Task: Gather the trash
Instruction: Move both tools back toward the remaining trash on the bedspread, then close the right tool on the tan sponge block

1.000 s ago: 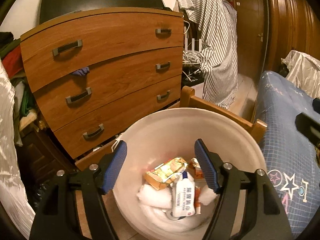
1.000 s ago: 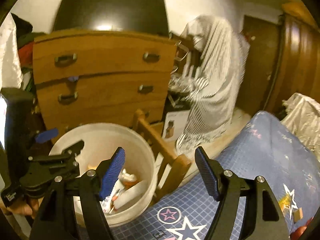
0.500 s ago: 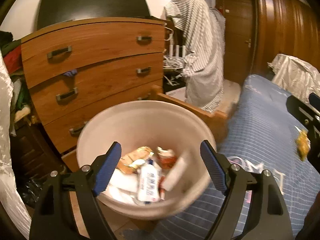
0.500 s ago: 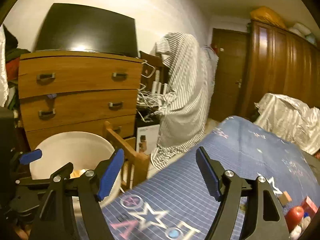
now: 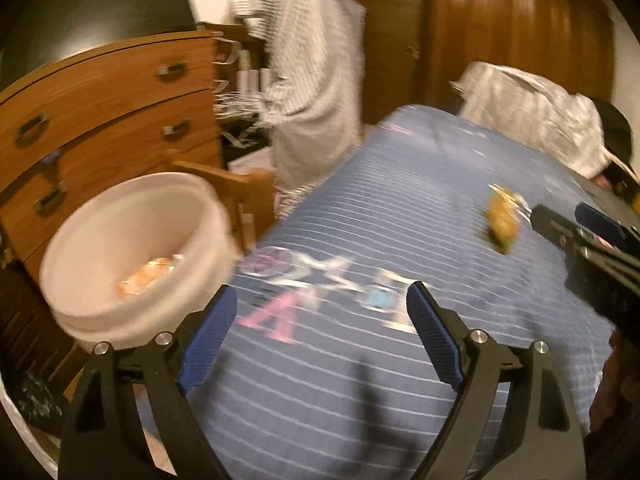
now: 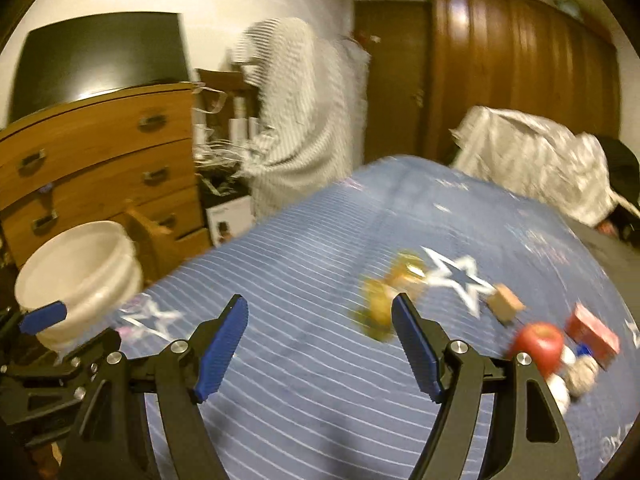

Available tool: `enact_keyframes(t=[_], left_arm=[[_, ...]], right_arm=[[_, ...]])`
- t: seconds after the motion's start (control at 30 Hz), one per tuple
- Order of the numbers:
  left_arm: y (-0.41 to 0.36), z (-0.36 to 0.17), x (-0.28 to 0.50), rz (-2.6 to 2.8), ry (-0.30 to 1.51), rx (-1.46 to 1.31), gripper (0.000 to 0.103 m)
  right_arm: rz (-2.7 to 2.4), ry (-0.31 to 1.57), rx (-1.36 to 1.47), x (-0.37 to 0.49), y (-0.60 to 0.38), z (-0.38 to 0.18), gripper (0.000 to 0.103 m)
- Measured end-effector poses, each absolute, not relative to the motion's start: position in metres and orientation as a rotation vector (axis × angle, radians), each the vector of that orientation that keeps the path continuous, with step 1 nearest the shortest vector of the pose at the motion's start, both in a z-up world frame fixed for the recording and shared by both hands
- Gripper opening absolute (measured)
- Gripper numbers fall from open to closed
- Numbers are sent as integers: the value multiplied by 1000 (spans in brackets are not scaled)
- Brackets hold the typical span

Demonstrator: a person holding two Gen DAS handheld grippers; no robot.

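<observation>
Both views blurred; letters on bedspread [image 5: 360,360] unreadable. Left gripper [image 5: 320,336] just widened, released, empty. Right gripper [image 6: 318,340] released, empty, near yellow wrapper [image 6: 378,308]. White bucket [image 5: 100,308] beside bed.

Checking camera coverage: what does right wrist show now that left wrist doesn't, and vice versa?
Right wrist only: an apple, a red box, a small brown box and the right tongs, open and empty.
Left wrist only: wrappers inside the bucket, and the left tongs, just opening further and empty.
Both: bucket, blue bedspread, the blurred yellow wrapper and the dresser.
</observation>
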State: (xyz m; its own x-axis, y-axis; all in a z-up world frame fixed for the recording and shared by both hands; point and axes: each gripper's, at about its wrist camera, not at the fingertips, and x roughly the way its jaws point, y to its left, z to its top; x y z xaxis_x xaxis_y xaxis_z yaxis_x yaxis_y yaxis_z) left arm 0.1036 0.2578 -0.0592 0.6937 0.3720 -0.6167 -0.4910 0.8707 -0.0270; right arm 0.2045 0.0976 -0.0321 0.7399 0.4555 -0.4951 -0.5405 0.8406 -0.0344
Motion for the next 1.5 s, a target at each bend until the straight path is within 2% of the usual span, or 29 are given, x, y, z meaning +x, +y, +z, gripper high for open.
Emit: enact_keyframes(t=[0.43, 0.53, 0.67, 0.8, 0.9, 1.07, 1.13, 1.2, 1.23, 1.5], left_arm=[[148, -80, 161, 238, 691, -116, 90], [131, -88, 173, 191, 701, -86, 90], [125, -103, 190, 132, 770, -79, 95], [133, -122, 206, 74, 891, -143, 97], [135, -124, 204, 65, 879, -158, 97], [138, -125, 203, 53, 872, -182, 97], [138, -126, 202, 50, 869, -190, 97], [140, -125, 203, 49, 869, -192, 97], [140, -125, 204, 48, 869, -193, 97], [144, -126, 204, 53, 869, -189, 97]], right_arm=[[449, 636, -227, 284, -65, -46, 77], [479, 686, -205, 320, -90, -46, 77], [534, 775, -229, 385, -96, -49, 76], [585, 868, -255, 432, -72, -54, 71], [644, 934, -279, 454, -55, -62, 67], [649, 1062, -326, 481, -30, -86, 53], [614, 1088, -362, 489, -22, -96, 52], [585, 1073, -385, 492, -19, -95, 40], [573, 1048, -378, 491, -21, -90, 26], [573, 944, -311, 474, -49, -50, 25]])
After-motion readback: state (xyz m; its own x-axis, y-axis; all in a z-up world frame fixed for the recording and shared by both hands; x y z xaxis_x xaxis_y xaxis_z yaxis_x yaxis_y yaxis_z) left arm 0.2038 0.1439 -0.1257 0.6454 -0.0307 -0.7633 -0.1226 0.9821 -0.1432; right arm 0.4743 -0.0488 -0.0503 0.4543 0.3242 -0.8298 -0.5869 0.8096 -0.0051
